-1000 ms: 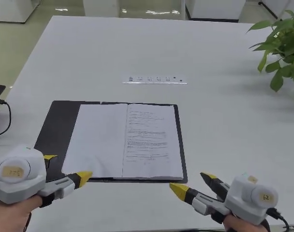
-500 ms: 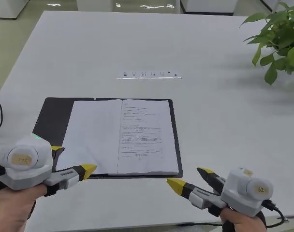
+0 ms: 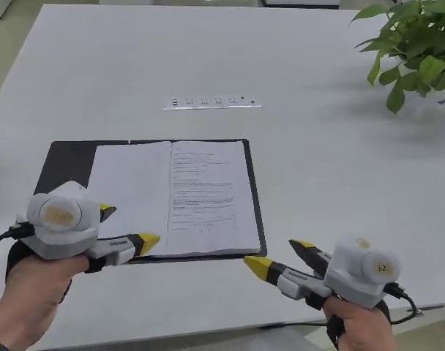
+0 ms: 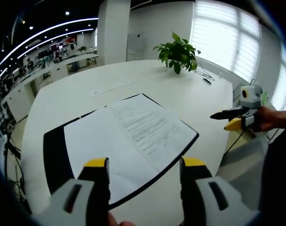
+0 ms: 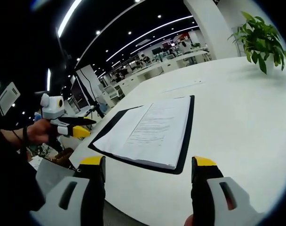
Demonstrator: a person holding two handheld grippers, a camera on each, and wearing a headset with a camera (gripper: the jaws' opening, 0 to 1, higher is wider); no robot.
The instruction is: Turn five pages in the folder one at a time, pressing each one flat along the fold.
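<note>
While the flat black folder (image 3: 61,164) lies open on the smooth white table (image 3: 332,153), white pages (image 3: 208,197) up, my left hand-held gripper (image 3: 129,225) and right hand-held gripper (image 3: 279,254) hover near its front edge, jaws spread, seemingly touching nothing.

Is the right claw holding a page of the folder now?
No, the right claw is open and empty, off the near right corner of the folder, with bare table between them.
</note>
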